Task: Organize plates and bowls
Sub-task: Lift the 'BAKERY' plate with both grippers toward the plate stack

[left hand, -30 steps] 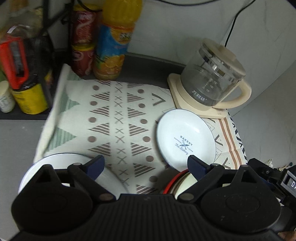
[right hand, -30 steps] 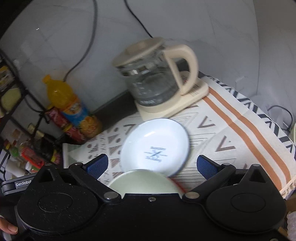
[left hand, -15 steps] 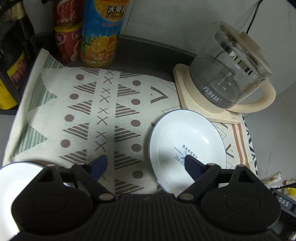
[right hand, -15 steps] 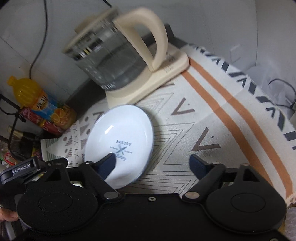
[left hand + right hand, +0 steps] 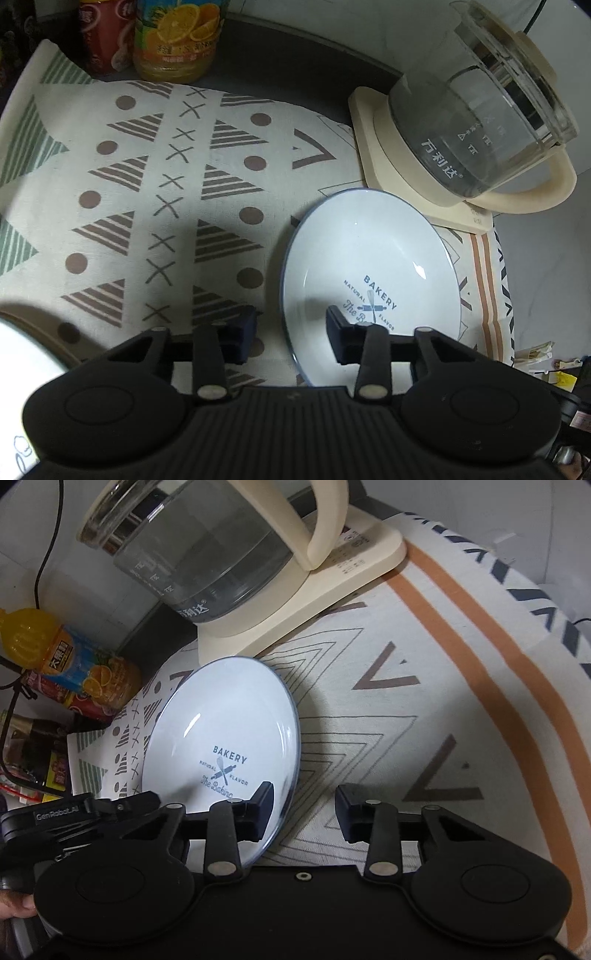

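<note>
A white plate with a blue rim and "BAKERY" print (image 5: 369,266) lies on the patterned cloth; it also shows in the right wrist view (image 5: 225,731). My left gripper (image 5: 291,334) is open and straddles the plate's left rim: one finger inside the plate, the other outside on the cloth. My right gripper (image 5: 304,812) is open and straddles the plate's right rim the same way. Neither is closed on the rim. Another white plate (image 5: 22,354) shows at the lower left edge of the left wrist view.
A glass kettle on a cream base (image 5: 476,122) stands just behind the plate, also in the right wrist view (image 5: 221,554). An orange juice bottle (image 5: 177,37) and red cans (image 5: 103,33) stand at the back left. The patterned cloth (image 5: 147,184) covers the counter.
Both grippers have moved forward and down to the BAKERY plate and narrowed their jaws around its opposite rims. The red-rimmed bowl has dropped out of view.
</note>
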